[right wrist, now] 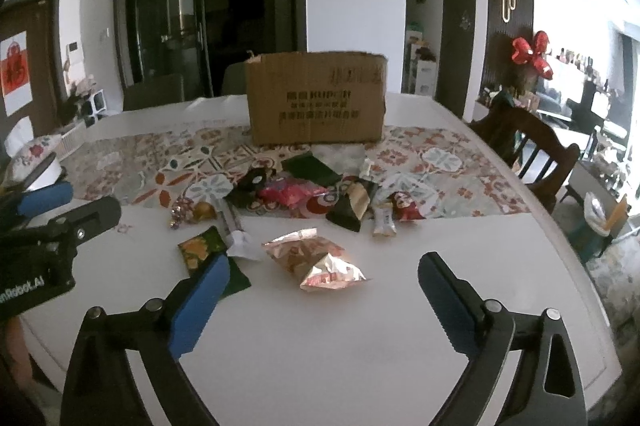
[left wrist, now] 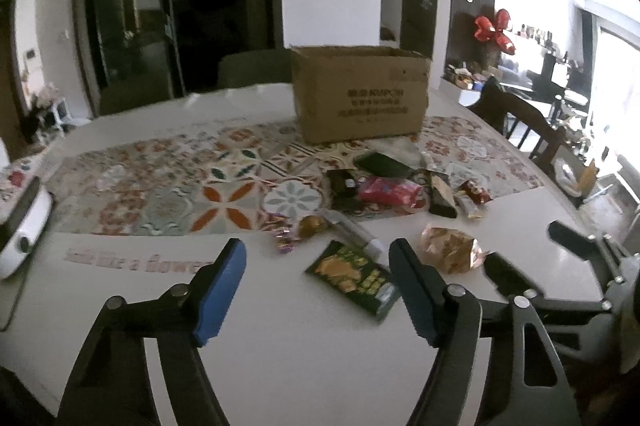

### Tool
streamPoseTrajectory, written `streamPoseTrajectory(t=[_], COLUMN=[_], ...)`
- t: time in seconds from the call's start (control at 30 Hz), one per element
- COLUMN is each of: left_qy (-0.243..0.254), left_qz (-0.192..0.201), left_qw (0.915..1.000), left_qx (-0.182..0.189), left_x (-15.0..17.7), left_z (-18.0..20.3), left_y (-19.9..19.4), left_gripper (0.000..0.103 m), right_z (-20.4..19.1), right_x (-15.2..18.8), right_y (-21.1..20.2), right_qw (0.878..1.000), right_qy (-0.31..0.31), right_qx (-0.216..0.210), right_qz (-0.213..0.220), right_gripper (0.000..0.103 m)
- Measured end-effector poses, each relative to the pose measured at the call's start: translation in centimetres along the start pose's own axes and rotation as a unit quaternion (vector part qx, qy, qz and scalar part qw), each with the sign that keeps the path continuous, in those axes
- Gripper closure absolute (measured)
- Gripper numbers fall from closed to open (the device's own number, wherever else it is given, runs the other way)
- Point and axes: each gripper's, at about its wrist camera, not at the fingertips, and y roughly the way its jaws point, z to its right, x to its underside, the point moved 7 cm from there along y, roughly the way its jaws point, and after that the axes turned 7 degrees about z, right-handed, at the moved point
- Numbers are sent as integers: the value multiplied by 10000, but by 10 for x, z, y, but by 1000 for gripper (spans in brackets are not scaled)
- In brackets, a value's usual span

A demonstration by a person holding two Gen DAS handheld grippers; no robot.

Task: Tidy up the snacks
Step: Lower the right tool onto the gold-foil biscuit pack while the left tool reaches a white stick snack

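Observation:
A brown cardboard box [left wrist: 360,92] stands open on the patterned runner, also in the right wrist view [right wrist: 316,98]. Several snack packets lie scattered in front of it. A green packet [left wrist: 354,278] lies just ahead of my open, empty left gripper [left wrist: 316,258]. A crinkled pink-gold packet [right wrist: 314,258] lies just ahead of my open, empty right gripper [right wrist: 324,266]; it also shows in the left wrist view [left wrist: 452,250]. A red packet [left wrist: 386,192] and dark packets sit in the pile.
The white table [left wrist: 280,346] carries a patterned runner [left wrist: 180,186]. A dark wooden chair [right wrist: 528,142] stands at the right edge. A white appliance [left wrist: 20,226] sits at the table's left. Pink lettering [left wrist: 136,262] is on the tabletop.

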Motion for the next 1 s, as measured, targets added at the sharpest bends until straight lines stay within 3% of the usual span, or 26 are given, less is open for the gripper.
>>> streamPoseTrajectory(t=[0.3,0.53,1.0], left_qy=[-285,-492,-751], left_qz=[-520,-919,-1486], left_qw=[9973,9927,9839], left_qx=[431,610,657], left_x=[2,8,25], left_z=[18,27,35], left_y=[51,87,132], left_gripper=[47,52,66], right_z=[6,12,16], right_x=[9,14,19], right_y=[39,62,93], right_qw=[9984,9953,9881], right_qy=[184,403,616], right_qx=[-259,-472,-810], right_qz=[-466,-746,-1151], right_gripper=[19,25,34])
